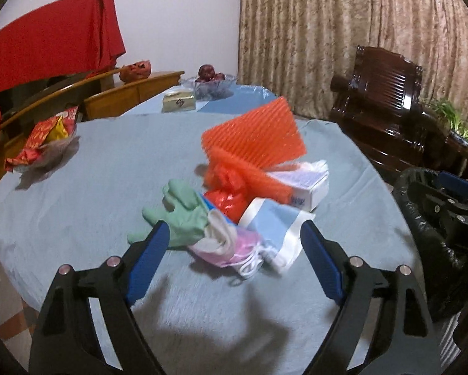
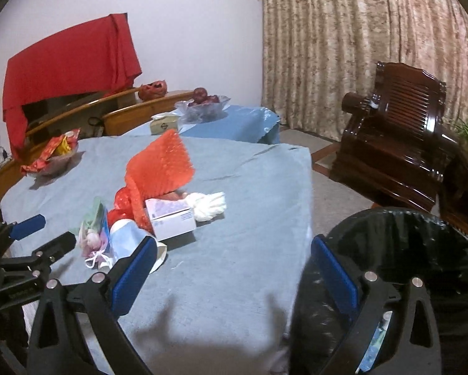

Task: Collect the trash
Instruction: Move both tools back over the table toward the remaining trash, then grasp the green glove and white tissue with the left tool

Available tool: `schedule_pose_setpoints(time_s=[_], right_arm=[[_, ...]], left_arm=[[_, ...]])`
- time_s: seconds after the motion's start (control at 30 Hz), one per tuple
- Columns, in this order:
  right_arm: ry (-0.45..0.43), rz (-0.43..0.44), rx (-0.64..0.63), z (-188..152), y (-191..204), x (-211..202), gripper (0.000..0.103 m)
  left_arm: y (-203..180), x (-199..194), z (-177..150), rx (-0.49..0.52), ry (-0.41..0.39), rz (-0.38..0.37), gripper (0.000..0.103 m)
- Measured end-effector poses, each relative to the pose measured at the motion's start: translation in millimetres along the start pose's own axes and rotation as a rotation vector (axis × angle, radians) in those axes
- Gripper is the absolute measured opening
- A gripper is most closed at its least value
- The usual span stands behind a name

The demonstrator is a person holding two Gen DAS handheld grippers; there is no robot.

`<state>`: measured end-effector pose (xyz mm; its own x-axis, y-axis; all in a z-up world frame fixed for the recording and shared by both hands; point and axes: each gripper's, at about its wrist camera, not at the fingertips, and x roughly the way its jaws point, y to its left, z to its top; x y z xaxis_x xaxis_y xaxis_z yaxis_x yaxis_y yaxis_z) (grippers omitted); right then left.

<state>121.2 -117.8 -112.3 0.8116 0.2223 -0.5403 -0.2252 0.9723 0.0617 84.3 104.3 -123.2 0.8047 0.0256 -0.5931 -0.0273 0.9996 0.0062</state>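
A heap of trash lies on the blue-clothed table point(image 1: 77, 206): a green glove point(image 1: 183, 215), a pink and white mask bundle point(image 1: 230, 247), a blue and white sheet point(image 1: 274, 218), an orange foam net point(image 1: 255, 137), a red plastic bag point(image 1: 227, 200) and a white box point(image 1: 309, 187). My left gripper point(image 1: 235, 234) is open, its jaws on either side of the near edge of the heap. My right gripper point(image 2: 234, 247) is open and empty over the table's right edge, beside the black-lined bin point(image 2: 399, 250). The box point(image 2: 171, 218) and a white wad point(image 2: 207, 204) show in the right wrist view.
A bowl with red wrappers point(image 1: 43, 143) sits at the table's left. A second table behind holds a fruit bowl point(image 1: 210, 82) and a tissue box point(image 1: 179, 101). A dark wooden armchair point(image 2: 399, 147) stands right of the bin. Wooden chairs point(image 1: 118, 93) line the far left.
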Motion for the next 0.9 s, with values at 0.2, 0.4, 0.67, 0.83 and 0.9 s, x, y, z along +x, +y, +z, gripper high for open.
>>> schedule_pose_setpoints(time_s=[0.2,0.4,0.67,0.83,0.9], right_arm=[[0.027,0.007,-0.011,-3.0,6.6,13.5,0.097],[0.044,0.007,-0.019,-3.0,6.8,20.2,0.097],[0.055,0.010,-0.027,-4.5,9.9,25.2,0.097],[0.056,0.022,-0.030,-4.9,15.8,25.2,0.097],[0.055,0.028,-0.036,-5.0,18.6,24.1,0.097]], left_arm=[[1.8,24.6,-6.9,-0.024,0.040,-0.006,0.083],[0.0,45.9,-12.7,-0.037,0.075,-0.011,0.082],[2.7,52.0,-19.9,-0.040,0.114,-0.009,0.041],[4.8,46.5,-20.7,-0.035,0.103,-0.008,0.020],[5.4,44.4,-21.1,-0.030,0.100,-0.005,0.016]])
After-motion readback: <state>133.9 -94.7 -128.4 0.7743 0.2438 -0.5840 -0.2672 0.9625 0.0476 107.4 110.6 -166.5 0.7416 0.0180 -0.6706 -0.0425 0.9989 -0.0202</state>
